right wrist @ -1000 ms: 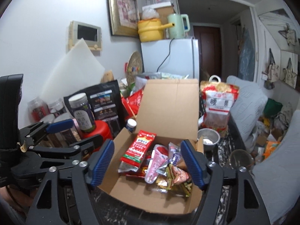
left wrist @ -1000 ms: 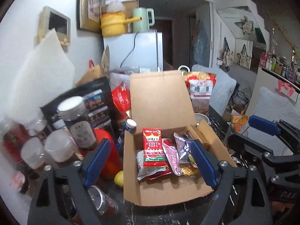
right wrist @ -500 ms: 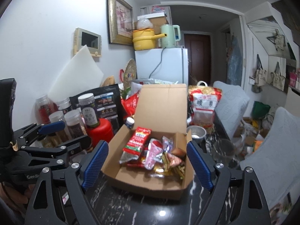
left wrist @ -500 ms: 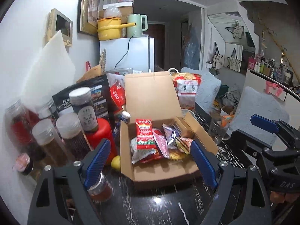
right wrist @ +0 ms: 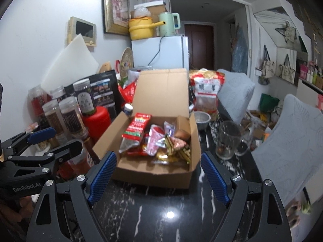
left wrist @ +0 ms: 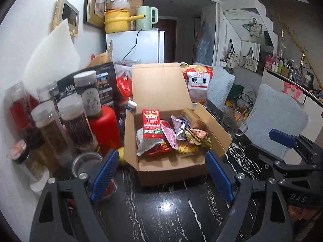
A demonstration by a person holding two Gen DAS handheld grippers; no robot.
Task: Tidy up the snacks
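Snacks (left wrist: 171, 135) lie in an open cardboard box (left wrist: 171, 169) on the dark marble table (left wrist: 161, 211), just ahead of both finger pairs. Left gripper (left wrist: 161, 173) and right gripper (right wrist: 157, 175): fingers wide, empty. Jars (left wrist: 74, 121) crowd left of the fingers; a glass mug (right wrist: 228, 141) stands right.

Home, fridge (left wrist: 139, 46), kettle (left wrist: 144, 18), cushioned chairs (right wrist: 290, 133)
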